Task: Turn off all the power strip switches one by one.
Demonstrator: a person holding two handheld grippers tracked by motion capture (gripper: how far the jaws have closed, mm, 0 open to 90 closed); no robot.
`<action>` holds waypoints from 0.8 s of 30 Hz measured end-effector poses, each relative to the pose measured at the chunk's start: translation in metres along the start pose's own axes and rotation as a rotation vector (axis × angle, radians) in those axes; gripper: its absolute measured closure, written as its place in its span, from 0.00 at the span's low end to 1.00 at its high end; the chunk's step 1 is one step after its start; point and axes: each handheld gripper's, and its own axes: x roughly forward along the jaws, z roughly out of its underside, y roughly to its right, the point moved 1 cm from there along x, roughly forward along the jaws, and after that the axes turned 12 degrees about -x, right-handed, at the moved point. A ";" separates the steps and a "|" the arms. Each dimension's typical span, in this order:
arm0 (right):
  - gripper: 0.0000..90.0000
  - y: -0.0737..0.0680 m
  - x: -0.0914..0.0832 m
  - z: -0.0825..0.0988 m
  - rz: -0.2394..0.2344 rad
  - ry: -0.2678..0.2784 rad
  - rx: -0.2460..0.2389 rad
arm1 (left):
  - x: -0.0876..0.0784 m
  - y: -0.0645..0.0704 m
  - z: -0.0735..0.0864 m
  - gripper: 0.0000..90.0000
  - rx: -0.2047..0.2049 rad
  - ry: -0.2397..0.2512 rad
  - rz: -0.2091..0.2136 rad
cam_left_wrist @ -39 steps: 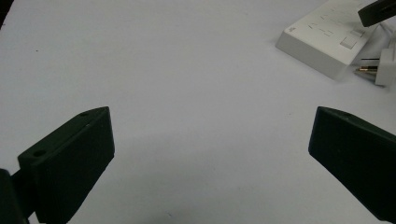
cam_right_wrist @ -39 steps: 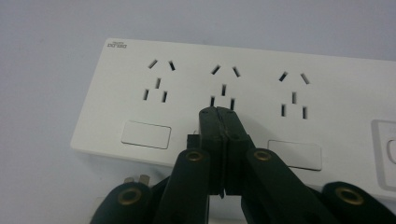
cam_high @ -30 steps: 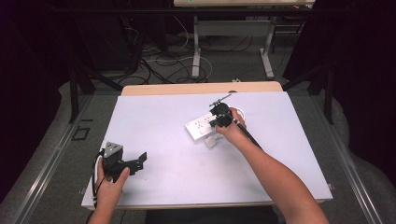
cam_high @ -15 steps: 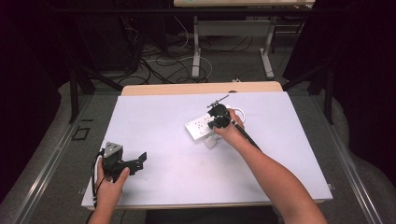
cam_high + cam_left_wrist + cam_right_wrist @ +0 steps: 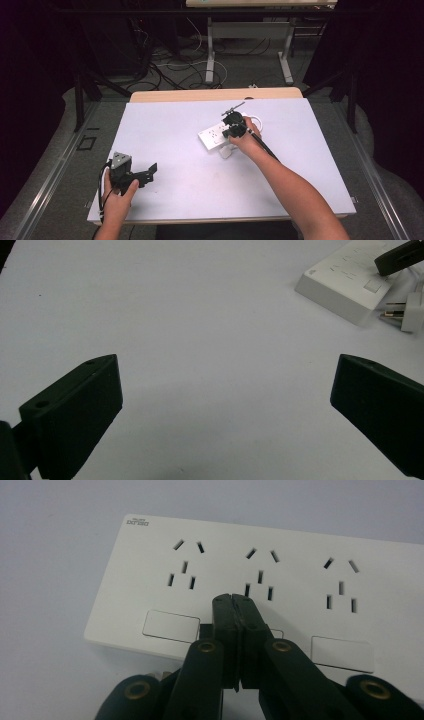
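Nothing shifted since earlier, right hand-held gripper (image 5: 234, 602) closed, tips over power strip (image 5: 300, 560) middle switch.

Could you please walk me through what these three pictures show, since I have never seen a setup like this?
A person sits at a white table and holds a hand-held two-jaw gripper in each hand; there is no robot arm. One picture is taken from a fixed camera above, looking down on the table. The other two come from small cameras that ride on the grippers and look along their black jaws.

On the table lies a white power strip with three sets of sockets and three switches, and beside it a white plug with its cable.

The left gripper rests near the table's front edge, jaws wide open, holding nothing. The right gripper has its jaws shut together, tips at the middle switch of the strip; whether it presses, I cannot tell.
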 end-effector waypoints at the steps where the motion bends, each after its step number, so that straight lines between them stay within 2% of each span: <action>1: 1.00 0.000 0.000 0.000 -0.004 -0.001 0.002 | 0.000 0.000 0.000 0.00 -0.001 0.000 0.000; 4: 1.00 -0.001 0.000 0.000 0.001 -0.004 -0.001 | 0.000 0.000 0.000 0.00 0.001 0.000 0.000; 8: 1.00 -0.001 0.001 0.001 -0.014 -0.014 -0.003 | -0.001 0.000 0.000 0.00 0.003 0.000 0.000; 11: 1.00 -0.002 0.001 0.001 -0.002 -0.017 -0.003 | 0.000 0.000 0.000 0.00 -0.001 0.005 0.000; 15: 1.00 -0.001 0.002 0.001 -0.012 -0.009 -0.005 | 0.000 0.000 0.000 0.00 0.001 0.004 0.001; 24: 1.00 -0.002 0.001 0.001 0.001 -0.013 -0.012 | 0.000 0.000 0.000 0.00 0.000 0.004 0.000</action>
